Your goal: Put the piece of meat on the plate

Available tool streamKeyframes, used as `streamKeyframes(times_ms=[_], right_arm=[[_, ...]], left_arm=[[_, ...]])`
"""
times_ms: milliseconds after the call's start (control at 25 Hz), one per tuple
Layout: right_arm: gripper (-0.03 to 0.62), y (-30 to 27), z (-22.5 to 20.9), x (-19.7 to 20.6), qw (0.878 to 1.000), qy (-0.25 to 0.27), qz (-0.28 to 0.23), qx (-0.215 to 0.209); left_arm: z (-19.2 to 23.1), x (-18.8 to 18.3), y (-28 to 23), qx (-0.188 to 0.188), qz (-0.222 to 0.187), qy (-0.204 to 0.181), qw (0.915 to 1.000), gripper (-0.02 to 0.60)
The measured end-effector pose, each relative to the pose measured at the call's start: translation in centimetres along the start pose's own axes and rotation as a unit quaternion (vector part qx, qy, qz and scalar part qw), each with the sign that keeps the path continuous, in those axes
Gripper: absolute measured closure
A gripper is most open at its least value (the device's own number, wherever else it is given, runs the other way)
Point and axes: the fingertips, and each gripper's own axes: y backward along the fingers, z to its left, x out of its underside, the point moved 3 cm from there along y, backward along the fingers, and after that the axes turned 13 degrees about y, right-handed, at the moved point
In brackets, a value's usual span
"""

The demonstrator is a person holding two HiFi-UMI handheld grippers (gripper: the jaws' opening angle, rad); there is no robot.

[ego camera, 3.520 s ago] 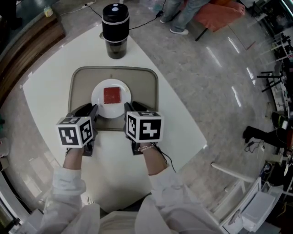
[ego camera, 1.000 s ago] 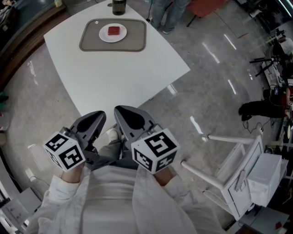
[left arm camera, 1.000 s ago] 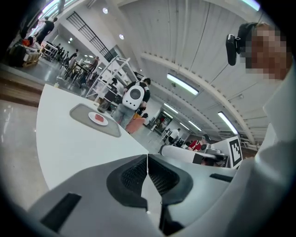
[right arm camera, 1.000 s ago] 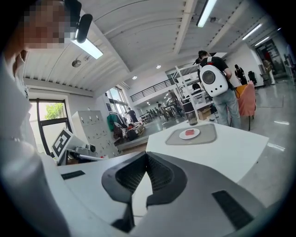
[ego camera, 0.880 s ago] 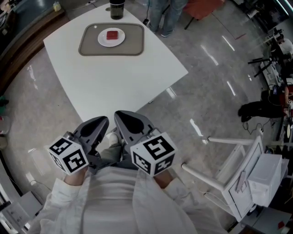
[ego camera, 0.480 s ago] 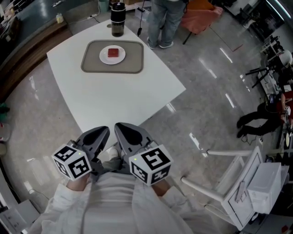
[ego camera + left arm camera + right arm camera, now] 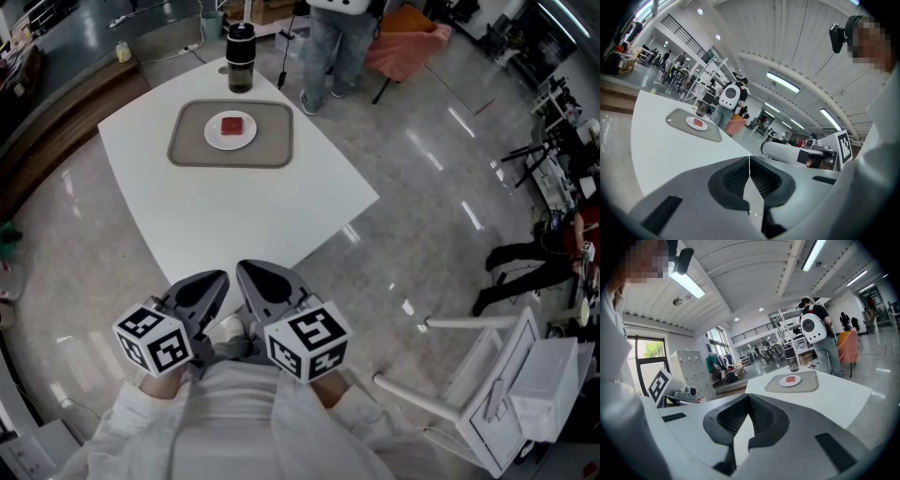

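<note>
Resting on plate (image 7: 214,136): piece of meat (image 7: 231,126). Well apart from plate: left tool (image 7: 749,160), right tool (image 7: 749,398), jaws together, empty. Placement apparently done; nothing further called for.

Cut off, too small
The person (image 7: 333,42) beyond your desk (image 7: 234,211) is cut by the head view's top edge; in both gripper views the piece of meat (image 7: 697,123) is too small to judge.
</note>
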Motion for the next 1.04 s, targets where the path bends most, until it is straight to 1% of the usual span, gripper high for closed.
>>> streamKeyframes(times_ms=[200,440,720,1040], right_arm=[[0.58,0.0,0.1,0.2,1.0,0.004,0.002,0.002],[0.58,0.2,0.1,0.7,1.0,0.002,0.009,0.003],[0.58,0.1,-0.6,0.8,1.0,-0.001,0.011,0.012],[0.579,-0.3,-1.0,0.9,1.0,-0.01,0.011,0.008]], left_arm=[[-0.2,0.1,-0.1,0.001,0.006,-0.007,1.0,0.568],[-0.4,0.3,0.2,0.004,-0.003,-0.001,1.0,0.568],[-0.4,0.0,-0.2,0.008,0.001,-0.003,1.0,0.568],[0.2,-0.1,-0.3,0.009,-0.004,0.007,0.9999,0.568]])
